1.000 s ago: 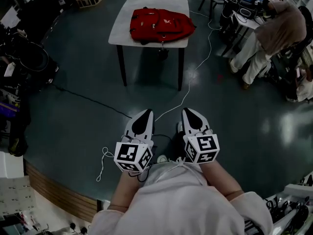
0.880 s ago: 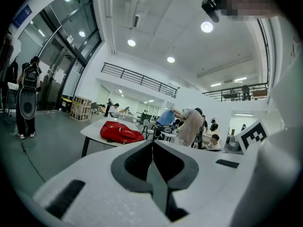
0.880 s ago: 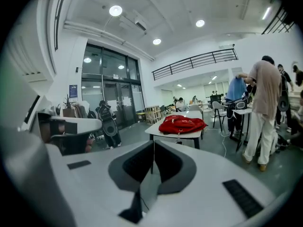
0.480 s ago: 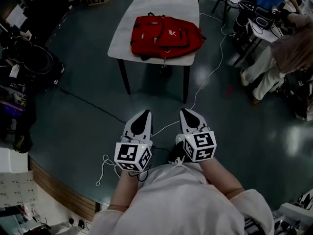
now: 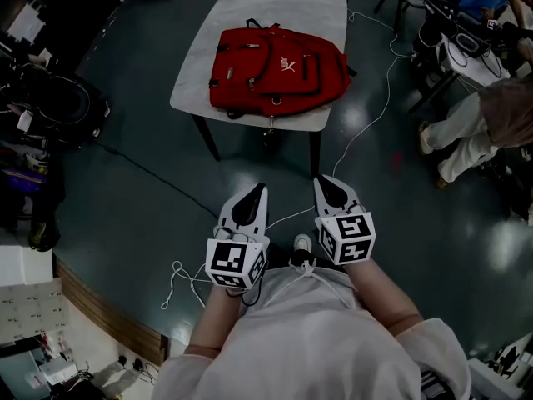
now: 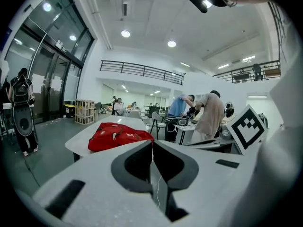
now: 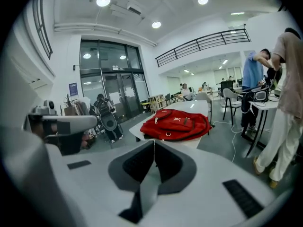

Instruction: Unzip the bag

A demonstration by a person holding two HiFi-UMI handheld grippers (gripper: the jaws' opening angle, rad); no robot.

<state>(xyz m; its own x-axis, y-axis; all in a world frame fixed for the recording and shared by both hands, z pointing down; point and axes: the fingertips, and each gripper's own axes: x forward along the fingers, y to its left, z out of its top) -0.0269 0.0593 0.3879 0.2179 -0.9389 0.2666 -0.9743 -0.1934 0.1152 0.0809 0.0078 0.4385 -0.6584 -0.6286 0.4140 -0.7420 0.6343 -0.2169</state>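
Observation:
A red backpack [image 5: 277, 69] lies flat on a pale table [image 5: 287, 7] ahead of me, its zips shut as far as I can see. It also shows as the red backpack [image 6: 118, 136] in the left gripper view and the red backpack [image 7: 177, 123] in the right gripper view. My left gripper [image 5: 256, 192] and right gripper [image 5: 323, 182] are held side by side at waist height, well short of the table. Both have their jaws shut with nothing between them.
A white cable [image 5: 379, 98] runs across the dark floor from the table's right towards my feet. People and chairs [image 5: 475, 48] crowd desks at the right. Dark equipment [image 5: 50, 107] stands at the left, and a wooden crate [image 6: 84, 110] stands beyond the table.
The table and backpack have come nearer and lower in the head view as I walk towards them. Both grippers stay shut and side by side.

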